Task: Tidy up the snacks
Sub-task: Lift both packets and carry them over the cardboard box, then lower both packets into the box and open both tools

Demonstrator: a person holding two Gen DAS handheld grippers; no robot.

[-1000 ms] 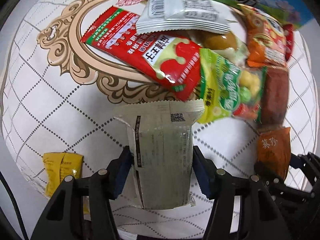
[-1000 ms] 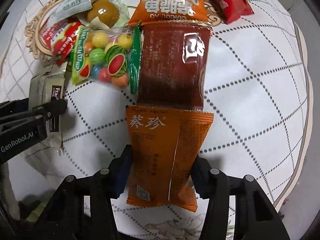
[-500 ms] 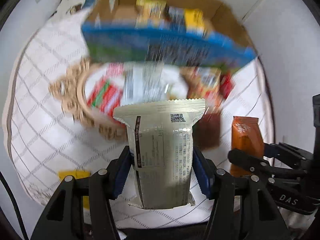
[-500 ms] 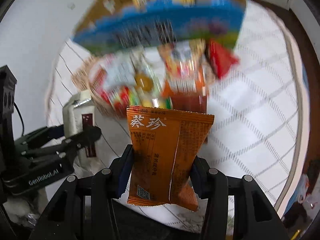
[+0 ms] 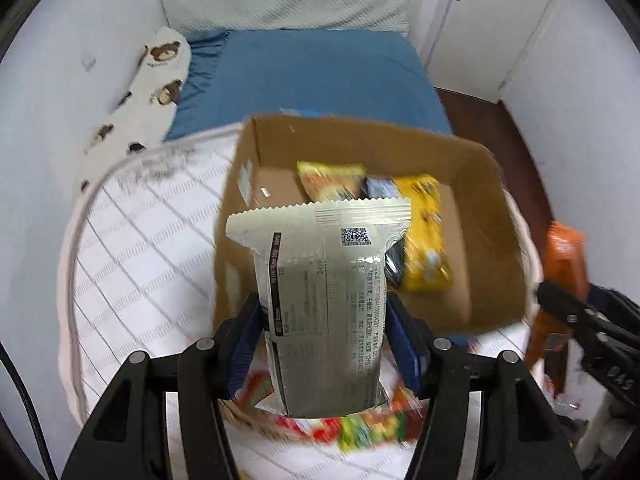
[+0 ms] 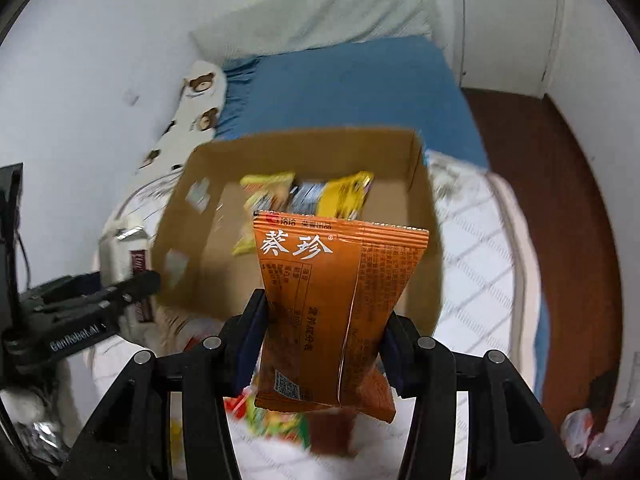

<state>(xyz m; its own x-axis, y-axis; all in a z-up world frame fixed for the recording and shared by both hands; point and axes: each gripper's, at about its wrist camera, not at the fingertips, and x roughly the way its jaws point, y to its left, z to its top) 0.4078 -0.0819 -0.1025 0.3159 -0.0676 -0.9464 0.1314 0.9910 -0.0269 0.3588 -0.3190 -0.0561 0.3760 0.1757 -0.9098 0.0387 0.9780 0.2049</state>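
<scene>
Jaws grip packets; cardboard box (image 5: 472, 216) holds seemingly three snack packs (image 5: 424, 232).

White walls (image 5: 80, 32) close the room on both sides. At twelve o'clock a bed with a blue fitted sheet (image 5: 316, 76) carries a pale grey pillow (image 5: 288, 0); a long white bear-print cushion (image 5: 148, 80) lies at ten. A white panelled door (image 6: 508, 24) stands at one, dark reddish-brown wooden floor (image 6: 560, 184) at three.
</scene>
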